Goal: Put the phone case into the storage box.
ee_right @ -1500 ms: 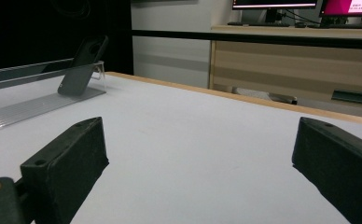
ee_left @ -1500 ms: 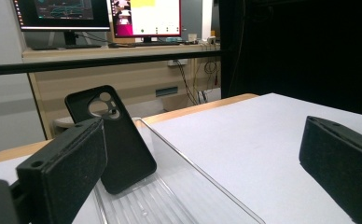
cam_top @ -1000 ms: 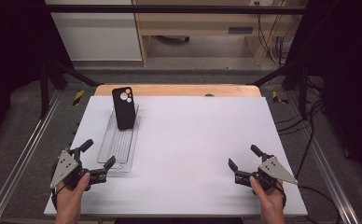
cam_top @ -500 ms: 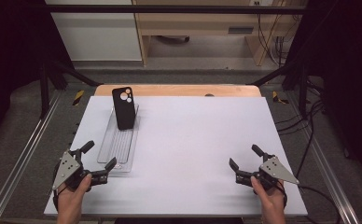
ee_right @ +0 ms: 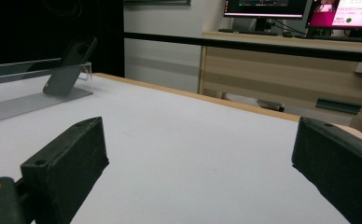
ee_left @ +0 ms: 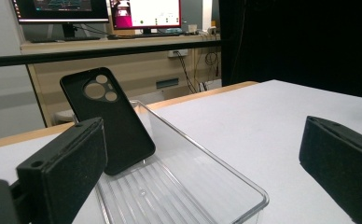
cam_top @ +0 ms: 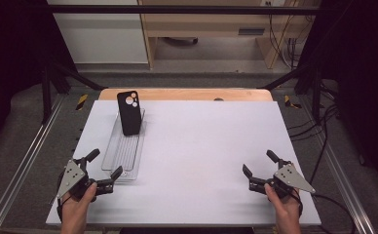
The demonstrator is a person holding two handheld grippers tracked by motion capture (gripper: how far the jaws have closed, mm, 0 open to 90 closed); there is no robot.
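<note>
Left tool (cam_top: 103, 164) sits at 7 o'clock on the bench (cam_top: 206, 146), jaws wide apart, nothing between them. One jaw tip is just beside the near end of the clear tray (cam_top: 124, 148), the other out to the left of it. In the left gripper view the tray's (ee_left: 179, 186) near corner lies between the two jaws, low in frame; whether the jaw touches the tray I cannot tell.

Right tool (cam_top: 261, 165) is at 5 o'clock, jaws also spread wide, gripping nothing, bare bench surface under them. Well apart from the tray and from the left tool.

Phone case (cam_top: 129, 112): black, camera cutouts at the top, standing tilted in the far end of the tray, at about 11 o'clock on the bench. It leans back against the tray's far wall, bottom edge on the ribbed tray floor. Left gripper view shows the case (ee_left: 109, 119) beyond its left jaw, back face toward the camera. Right gripper view shows the case (ee_right: 69, 65) far off at upper left, side-on, leaning in the tray (ee_right: 25, 100).

Tray runs lengthwise from 11 toward 7 o'clock, near half holds nothing.

A hand (cam_top: 77, 207) holds the left tool, another hand (cam_top: 287, 209) holds the right one, both coming in from 6 o'clock. Monitors (ee_left: 142, 11) sit on a desk behind the bench.
</note>
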